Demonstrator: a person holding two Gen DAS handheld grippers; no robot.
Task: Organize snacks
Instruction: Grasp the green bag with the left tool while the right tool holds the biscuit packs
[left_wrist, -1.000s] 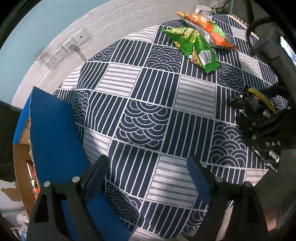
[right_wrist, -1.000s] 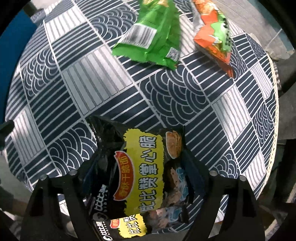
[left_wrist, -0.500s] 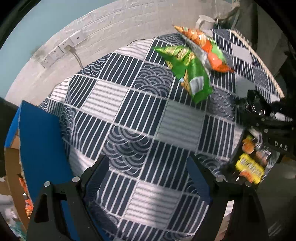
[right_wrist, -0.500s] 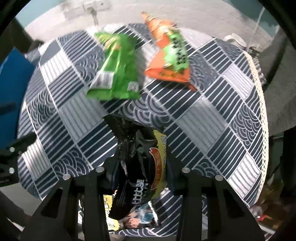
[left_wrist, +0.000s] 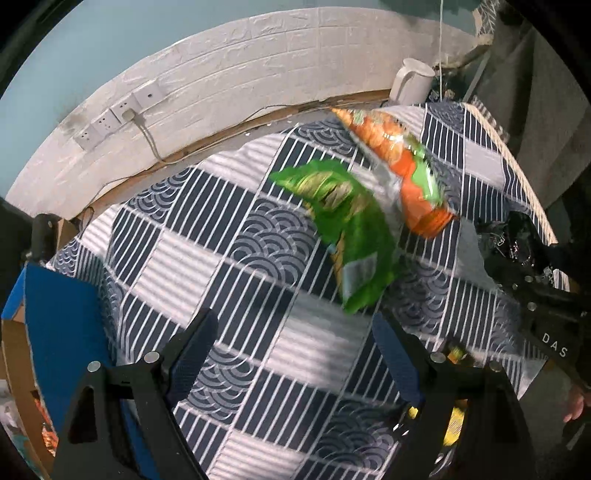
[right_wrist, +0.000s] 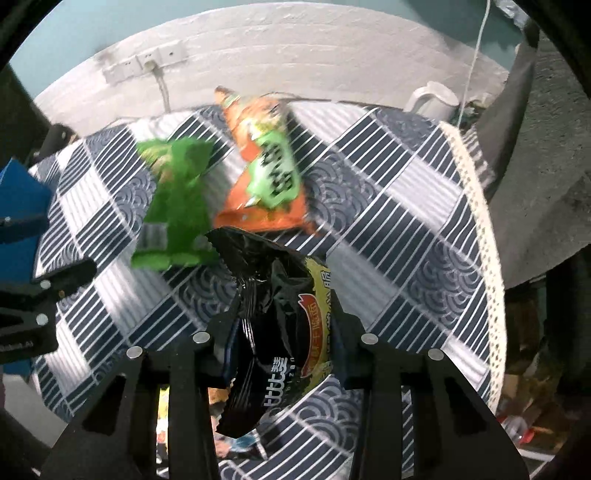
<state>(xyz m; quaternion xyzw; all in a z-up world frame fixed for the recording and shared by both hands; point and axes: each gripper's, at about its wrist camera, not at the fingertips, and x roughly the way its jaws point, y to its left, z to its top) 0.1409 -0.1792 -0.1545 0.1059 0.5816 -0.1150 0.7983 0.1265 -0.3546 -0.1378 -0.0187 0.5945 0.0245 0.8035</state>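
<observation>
A: From the right wrist we read the black snack bag (right_wrist: 280, 325): crumpled, yellow label, clenched in the right claw (right_wrist: 282, 354) above the near surface (right_wrist: 424, 258).

B: Our left wrist shows the blue box (left_wrist: 62, 332) at left; the left claw (left_wrist: 291, 354) gapes, holding nothing. We count 3 bags: 1 black, 1 green bag (left_wrist: 351, 236), 1 orange bag (left_wrist: 406, 166).

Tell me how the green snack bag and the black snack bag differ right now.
The green bag lies flat on the patterned tablecloth, untouched; the black bag is pinched and crumpled in the right gripper. The green one is plain green; the black one carries a yellow panel. Both are sealed snack packets.
</observation>
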